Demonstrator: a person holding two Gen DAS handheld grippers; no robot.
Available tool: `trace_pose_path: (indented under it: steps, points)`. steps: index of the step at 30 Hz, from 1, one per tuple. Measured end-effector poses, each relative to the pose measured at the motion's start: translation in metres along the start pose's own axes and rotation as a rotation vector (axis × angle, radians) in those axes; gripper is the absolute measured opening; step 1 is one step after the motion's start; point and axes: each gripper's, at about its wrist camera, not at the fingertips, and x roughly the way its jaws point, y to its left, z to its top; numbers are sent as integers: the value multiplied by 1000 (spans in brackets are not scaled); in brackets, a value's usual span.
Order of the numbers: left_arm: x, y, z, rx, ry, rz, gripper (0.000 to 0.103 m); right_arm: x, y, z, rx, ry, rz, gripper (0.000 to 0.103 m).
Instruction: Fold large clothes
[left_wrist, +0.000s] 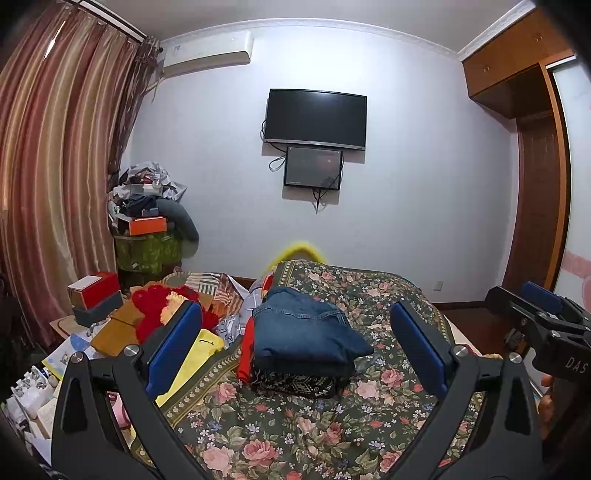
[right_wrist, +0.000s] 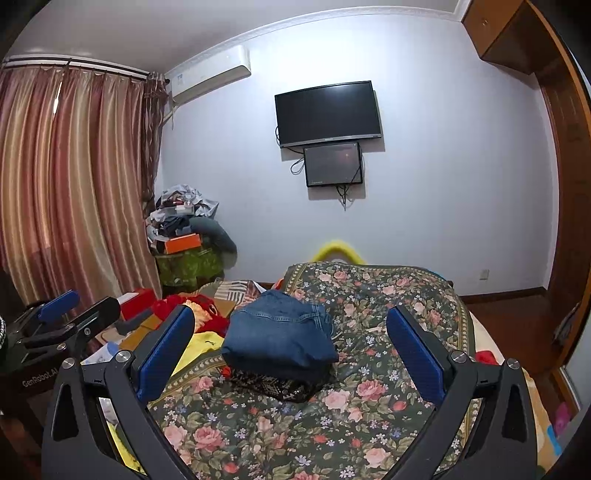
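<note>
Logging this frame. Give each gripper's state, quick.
Left gripper: open, holding nothing.
Right gripper: open, holding nothing.

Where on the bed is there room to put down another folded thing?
Bare floral bedspread lies right of the folded jeans and in front of them, toward both open grippers. The left is crowded: a yellow garment, red fluffy cloth and boxes.
</note>
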Motion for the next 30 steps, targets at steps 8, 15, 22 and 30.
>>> trace_pose_path:
  steps: [8, 15, 22, 30]
  points:
    - [-2, 0, 0, -3, -1, -14, 102, 2, -1, 0, 10, 4, 6, 103]
    - [-2, -2, 0, 2, 2, -21, 102, 3, -2, 0, 10, 2, 4, 103]
    - [1, -6, 0, 18, 9, -24, 102, 3, -3, 1, 9, 2, 2, 103]
    - [3, -4, -1, 2, 22, -45, 102, 3, -4, 1, 11, -1, -1, 103]
